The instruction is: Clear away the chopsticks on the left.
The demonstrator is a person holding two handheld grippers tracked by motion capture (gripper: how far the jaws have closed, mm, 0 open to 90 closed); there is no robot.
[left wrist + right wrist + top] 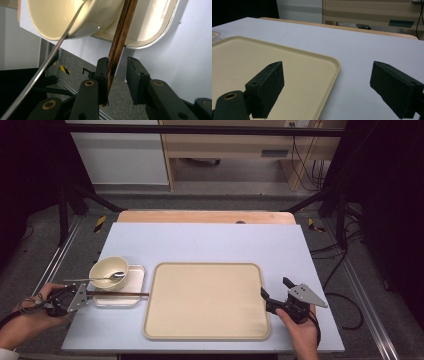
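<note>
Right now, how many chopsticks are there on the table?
2. The chopsticks lie pressed together as a pair across the small white dish, near the bowl. Their near ends sit between the left claw's jaws, touching one pad only.

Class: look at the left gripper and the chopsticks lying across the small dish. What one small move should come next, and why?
Probably close the left gripper. The chopsticks lie between its jaws, against one pad, with a clear gap to the other, so nothing is clamped yet. They still rest across the small dish beside the bowl; lifting now would likely drop them.
</note>
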